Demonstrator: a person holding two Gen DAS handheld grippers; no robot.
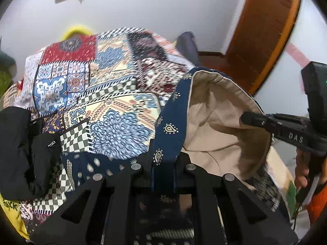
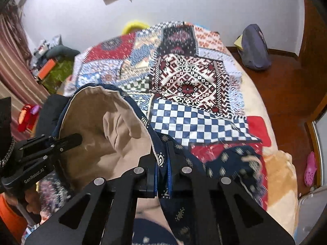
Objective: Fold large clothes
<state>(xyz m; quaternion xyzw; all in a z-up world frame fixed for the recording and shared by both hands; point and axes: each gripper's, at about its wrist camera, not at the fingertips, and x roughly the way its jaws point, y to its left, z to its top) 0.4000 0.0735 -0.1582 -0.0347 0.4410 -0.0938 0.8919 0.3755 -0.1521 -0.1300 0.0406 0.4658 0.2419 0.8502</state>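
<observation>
Left wrist view: the navy paisley garment with beige lining (image 1: 169, 118) is being pinched by the left gripper (image 1: 163, 163) and right gripper (image 2: 162, 169), hem spread between them for folding.

We see a navy garment (image 1: 170, 122) scattered with small cream paisley drops, its lining a plain beige (image 2: 98, 122); under it the bedspread (image 2: 184, 77) is a patchwork: red squares with blue medallions, cream panels with pale-blue florals, a maroon-and-white diamond block, and a blue-and-white checkerboard (green-and-white checks on the smaller strips); a black jacket (image 1: 18, 149) lies on it at the left of the left wrist view; both grippers (image 1: 163, 163) (image 2: 162, 169) are matte black with silver rivets; we note a white wall (image 2: 194, 2), a red-brown wooden floor (image 2: 286, 94), a grey-blue bag (image 2: 255, 49), a pink clog (image 2: 310, 169), and a yellow shape (image 2: 134, 25) behind the bed.
</observation>
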